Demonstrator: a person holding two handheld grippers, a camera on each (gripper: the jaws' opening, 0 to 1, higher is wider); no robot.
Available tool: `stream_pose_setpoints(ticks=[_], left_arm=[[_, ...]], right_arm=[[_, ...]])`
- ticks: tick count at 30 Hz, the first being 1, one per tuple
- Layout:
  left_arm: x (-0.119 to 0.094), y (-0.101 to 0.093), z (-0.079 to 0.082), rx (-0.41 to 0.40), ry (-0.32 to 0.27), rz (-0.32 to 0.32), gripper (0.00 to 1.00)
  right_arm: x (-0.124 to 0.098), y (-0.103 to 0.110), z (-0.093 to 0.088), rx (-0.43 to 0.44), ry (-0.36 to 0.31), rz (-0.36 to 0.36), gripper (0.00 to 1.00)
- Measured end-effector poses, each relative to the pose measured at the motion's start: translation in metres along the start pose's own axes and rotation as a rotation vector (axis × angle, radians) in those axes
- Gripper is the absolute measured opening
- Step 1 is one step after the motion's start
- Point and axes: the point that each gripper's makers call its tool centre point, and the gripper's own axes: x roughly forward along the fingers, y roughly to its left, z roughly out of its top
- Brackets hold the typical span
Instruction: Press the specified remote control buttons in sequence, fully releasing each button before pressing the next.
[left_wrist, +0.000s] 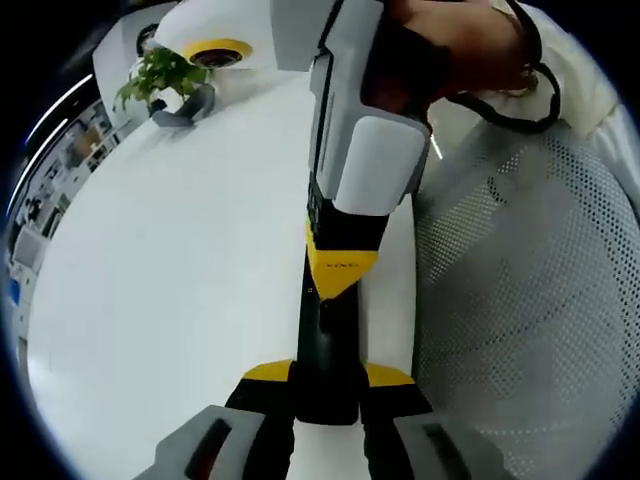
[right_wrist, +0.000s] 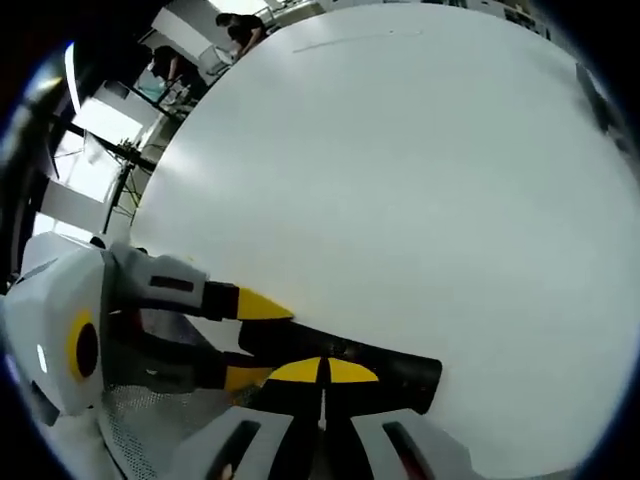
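A black remote control (left_wrist: 325, 335) sticks out over the white table (left_wrist: 170, 280), and my left gripper (left_wrist: 328, 375) is shut on its near end, yellow tips on either side. From above, my right gripper (left_wrist: 340, 268) comes down with its jaws together, and its yellow tip rests on the remote's top face. In the right gripper view the remote (right_wrist: 395, 370) lies crosswise. My right gripper (right_wrist: 325, 372) is shut, with its tips against the remote. The left gripper (right_wrist: 250, 340) clamps the remote from the left. The buttons are hidden.
A potted green plant (left_wrist: 165, 75) and a round white and yellow device (left_wrist: 215, 50) stand at the table's far end. A white mesh chair (left_wrist: 530, 300) is beside the table edge. A person's hand (left_wrist: 450, 50) holds the right gripper. People (right_wrist: 240, 30) stand far off.
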Motion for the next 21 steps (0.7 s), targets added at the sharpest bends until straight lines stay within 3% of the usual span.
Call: stream_pose_setpoints(ticks=[21], left_arm=[[0.0002, 0.0003, 0.0002, 0.000, 0.002, 0.000, 0.24]], right_arm=[[-0.0005, -0.0004, -0.0015, 0.027, -0.003, 0.024, 0.00]])
